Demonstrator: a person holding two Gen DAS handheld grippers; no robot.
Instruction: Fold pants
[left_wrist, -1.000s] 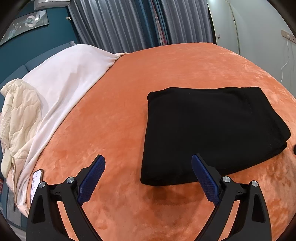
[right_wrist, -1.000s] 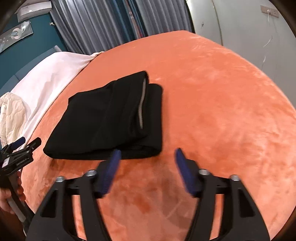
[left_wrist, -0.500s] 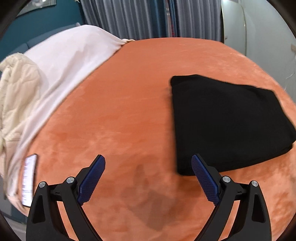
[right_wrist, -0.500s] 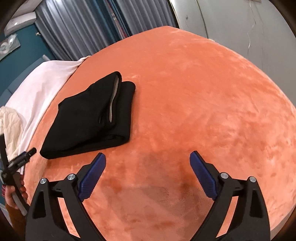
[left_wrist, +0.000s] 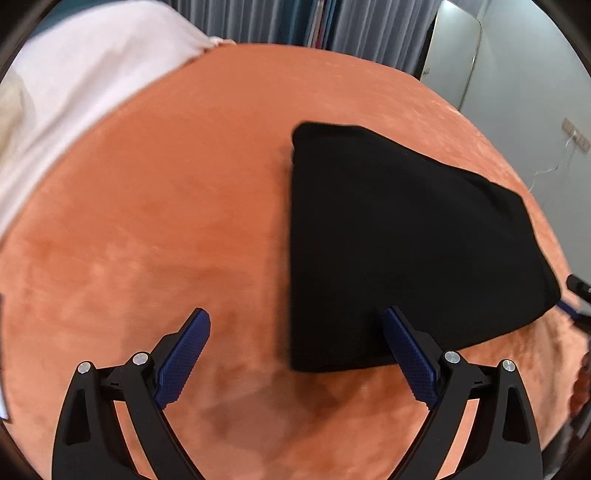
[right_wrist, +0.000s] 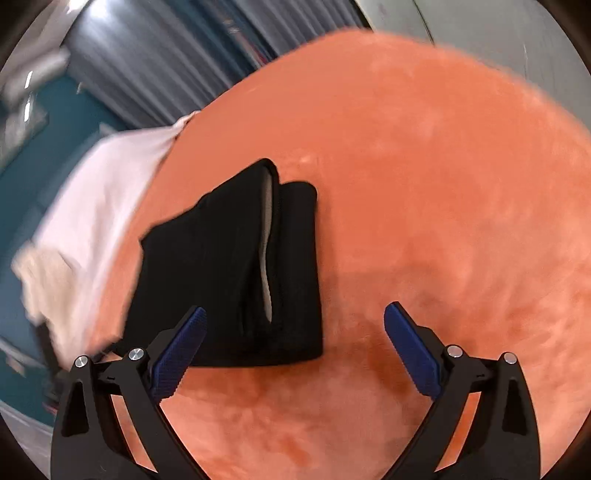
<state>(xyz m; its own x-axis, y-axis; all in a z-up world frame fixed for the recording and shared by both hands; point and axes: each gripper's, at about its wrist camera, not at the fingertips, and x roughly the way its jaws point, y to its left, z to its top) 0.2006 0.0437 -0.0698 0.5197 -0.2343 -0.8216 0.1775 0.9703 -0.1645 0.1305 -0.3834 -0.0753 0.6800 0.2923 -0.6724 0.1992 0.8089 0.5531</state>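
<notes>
Pants (left_wrist: 402, 240) lie folded into a compact black rectangle on the orange blanket (left_wrist: 166, 206), layers stacked w/ a pale lining strip showing at the open edge in the right wrist view. Looks like the fold is done, judging by the tidy stack.

Left gripper (left_wrist: 297, 354): spread wide, grasping nothing. Pants sit ahead of its right finger, near edge partly behind that fingertip; bare blanket ahead of the left finger. Right gripper (right_wrist: 295, 349): also spread, empty. Pants (right_wrist: 236, 266) lie ahead of its left finger & between the fingers, near corner behind that fingertip; nothing but blanket ahead of the right finger. Both probably held off the cloth so the stack isn't disturbed; can't tell if either finger touches it.

Surface: plush orange bed cover, soft, w/ a white sheet (left_wrist: 74, 88) well beyond the left gripper's left finger. Room: grey curtains (left_wrist: 280, 18) at the far side, pale wall (left_wrist: 535, 74) far right, teal wall (right_wrist: 48, 155) far left in the right wrist view (blurred).
</notes>
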